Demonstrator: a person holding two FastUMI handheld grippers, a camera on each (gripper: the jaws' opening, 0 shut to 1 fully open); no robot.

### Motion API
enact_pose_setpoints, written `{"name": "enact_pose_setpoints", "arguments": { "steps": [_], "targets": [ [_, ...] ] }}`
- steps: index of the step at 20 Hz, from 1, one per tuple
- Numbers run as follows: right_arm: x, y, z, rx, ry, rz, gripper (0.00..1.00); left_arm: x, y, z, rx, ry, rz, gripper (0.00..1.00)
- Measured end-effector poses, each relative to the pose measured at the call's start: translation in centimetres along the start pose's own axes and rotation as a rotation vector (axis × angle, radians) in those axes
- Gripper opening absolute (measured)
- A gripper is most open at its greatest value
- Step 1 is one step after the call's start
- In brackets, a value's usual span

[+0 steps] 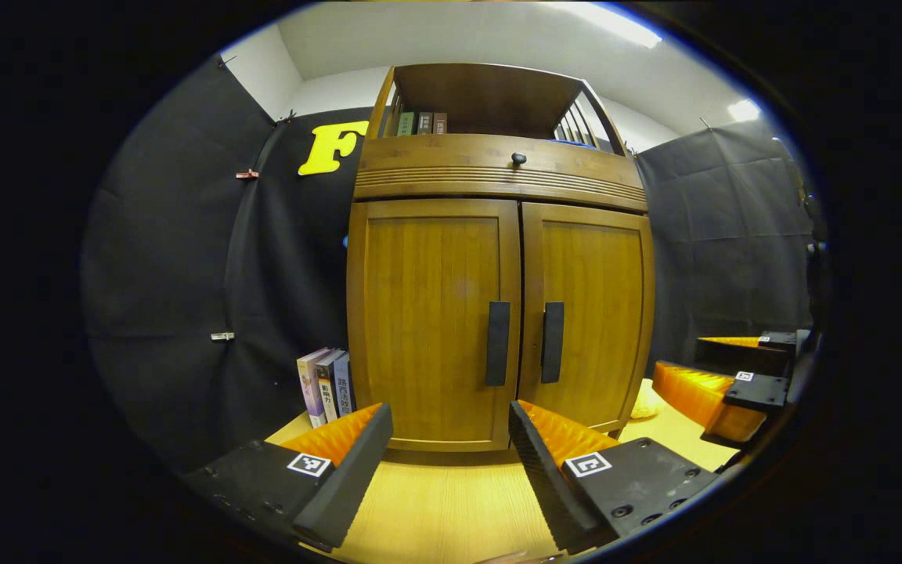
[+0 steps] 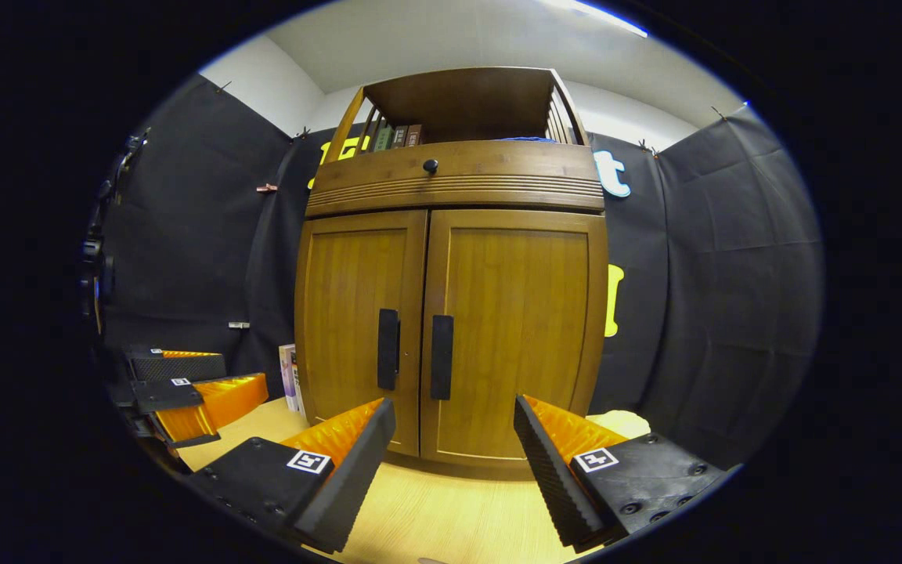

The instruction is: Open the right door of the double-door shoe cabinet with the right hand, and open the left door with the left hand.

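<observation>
The cabinet stood on the table with both doors shut. The left door and right door met in the middle, each with a dark handle (side by side, near the seam). The left gripper waited in front of the cabinet, jaws wide, holding nothing. The right gripper waited too, jaws wide and empty. In the left gripper view it sat at 3 o'clock. Some books leaned at 9 o'clock beside the cabinet.

cabinet: brown wood, upright on the bench
left door: closed, dark vertical handle
right door: closed, matching handle
</observation>
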State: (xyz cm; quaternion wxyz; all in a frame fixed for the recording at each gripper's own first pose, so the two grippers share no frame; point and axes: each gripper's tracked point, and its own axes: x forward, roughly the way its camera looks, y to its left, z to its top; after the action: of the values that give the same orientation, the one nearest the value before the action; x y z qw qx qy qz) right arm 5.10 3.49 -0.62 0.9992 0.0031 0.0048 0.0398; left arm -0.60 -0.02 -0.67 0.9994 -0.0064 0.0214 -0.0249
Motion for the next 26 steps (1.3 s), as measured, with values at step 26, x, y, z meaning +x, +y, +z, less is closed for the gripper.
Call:
{"name": "enact_pose_setpoints", "arguments": {
  "steps": [26],
  "targets": [
    [20.4, 1.9, -3.6, 0.035, 0.017, -0.079, 0.98, -2.9, 6.0, 0.6, 0.048, -0.043, 0.079, 0.93]
  ]
}}
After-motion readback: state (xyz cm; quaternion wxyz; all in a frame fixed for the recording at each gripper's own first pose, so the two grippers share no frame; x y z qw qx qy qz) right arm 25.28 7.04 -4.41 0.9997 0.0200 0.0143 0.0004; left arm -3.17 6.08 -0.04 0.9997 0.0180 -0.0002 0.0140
